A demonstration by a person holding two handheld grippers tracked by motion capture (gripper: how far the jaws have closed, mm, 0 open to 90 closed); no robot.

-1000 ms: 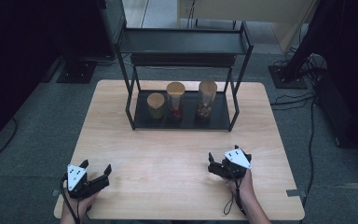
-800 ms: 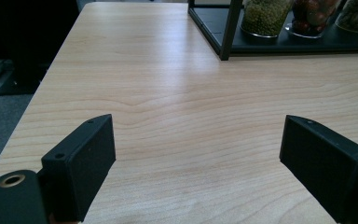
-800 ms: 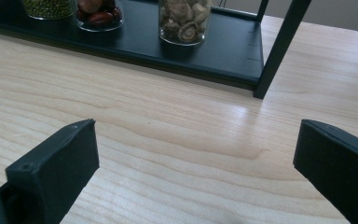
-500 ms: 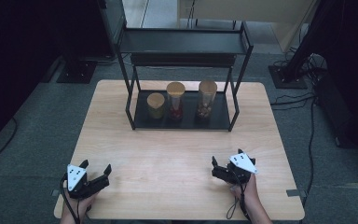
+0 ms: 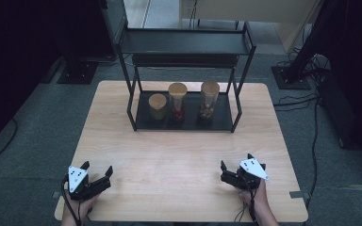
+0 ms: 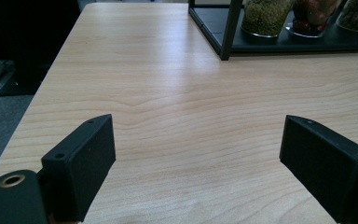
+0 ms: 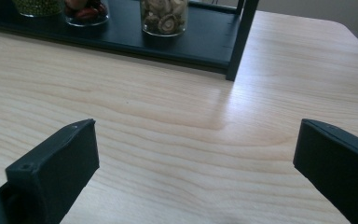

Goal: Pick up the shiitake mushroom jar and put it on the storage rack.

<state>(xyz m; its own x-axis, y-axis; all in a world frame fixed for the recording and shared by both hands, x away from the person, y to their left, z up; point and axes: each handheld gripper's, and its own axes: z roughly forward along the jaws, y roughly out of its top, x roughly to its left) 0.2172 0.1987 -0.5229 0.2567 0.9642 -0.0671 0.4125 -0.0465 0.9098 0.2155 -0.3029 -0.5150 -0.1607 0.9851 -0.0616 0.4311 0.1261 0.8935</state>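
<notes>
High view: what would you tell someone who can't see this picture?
Three cork-lidded jars stand in a row on the bottom shelf of a black rack on a wooden table. Near its front edge, a person's hands hold the left gripper and right gripper, both open and holding nothing.

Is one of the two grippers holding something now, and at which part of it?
Nothing is held. The left gripper and the right gripper both stand open over the bare table.
</notes>
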